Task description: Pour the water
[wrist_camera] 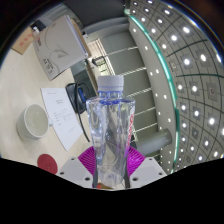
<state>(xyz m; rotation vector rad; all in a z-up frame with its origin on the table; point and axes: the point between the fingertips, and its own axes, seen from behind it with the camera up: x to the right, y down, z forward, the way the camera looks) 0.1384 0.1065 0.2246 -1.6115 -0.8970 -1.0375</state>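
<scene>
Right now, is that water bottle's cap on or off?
On. The bottle stands upright between the tool's pink pads, and its pale cap sits on the neck. Whether it is screwed tight, I cannot tell.

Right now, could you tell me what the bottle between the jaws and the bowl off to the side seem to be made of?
Bottle: clear ribbed plastic, glossy, it seems; the table shows through its body, and the cap looks like pale opaque plastic. The gripper jaws appear to press it on both sides.
Bowl: smooth white, probably glazed ceramic, though plastic cannot be ruled out.
</scene>
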